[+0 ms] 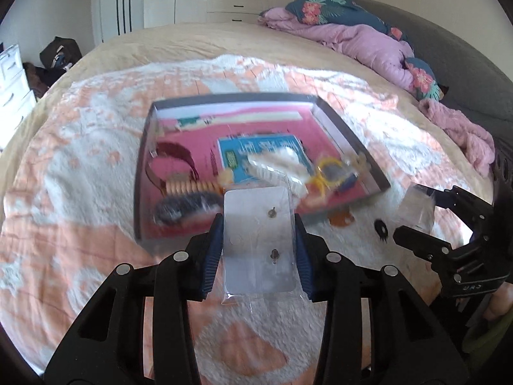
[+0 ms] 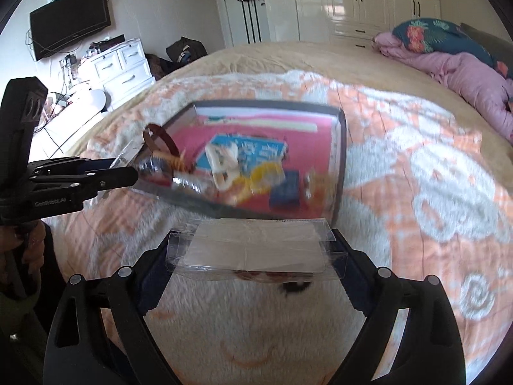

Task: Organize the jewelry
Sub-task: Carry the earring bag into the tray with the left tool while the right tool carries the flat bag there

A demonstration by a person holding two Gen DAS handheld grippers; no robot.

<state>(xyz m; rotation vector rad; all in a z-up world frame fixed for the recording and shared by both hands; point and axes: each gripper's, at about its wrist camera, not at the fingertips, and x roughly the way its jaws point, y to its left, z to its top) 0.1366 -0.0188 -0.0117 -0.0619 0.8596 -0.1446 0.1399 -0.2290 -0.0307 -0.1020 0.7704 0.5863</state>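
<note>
A shallow pink-lined box [image 1: 352, 141] [image 2: 341, 160] lies on the blanket, holding bangles, a dark red band, a blue card, yellow rings and other jewelry. My left gripper [image 1: 258, 243] is shut on an earring card [image 1: 259, 240] in a clear sleeve, two studs showing, held just before the box's near edge. My right gripper [image 2: 256, 253] is shut on a second clear-sleeved card [image 2: 256, 250], held flat in front of the box. In the left wrist view the right gripper [image 1: 413, 215] with its card [image 1: 416, 208] hangs at the right. The left gripper [image 2: 128, 166] shows at the left of the right wrist view.
The box rests on a fluffy orange and white blanket [image 1: 80, 166] on a wide bed. A pink duvet [image 1: 368, 41] and floral pillows are piled at the far right. White drawers [image 2: 121, 67], a TV and wardrobes stand beyond the bed. A small orange piece [image 1: 341, 219] and a small black piece [image 1: 381, 227] lie on the blanket.
</note>
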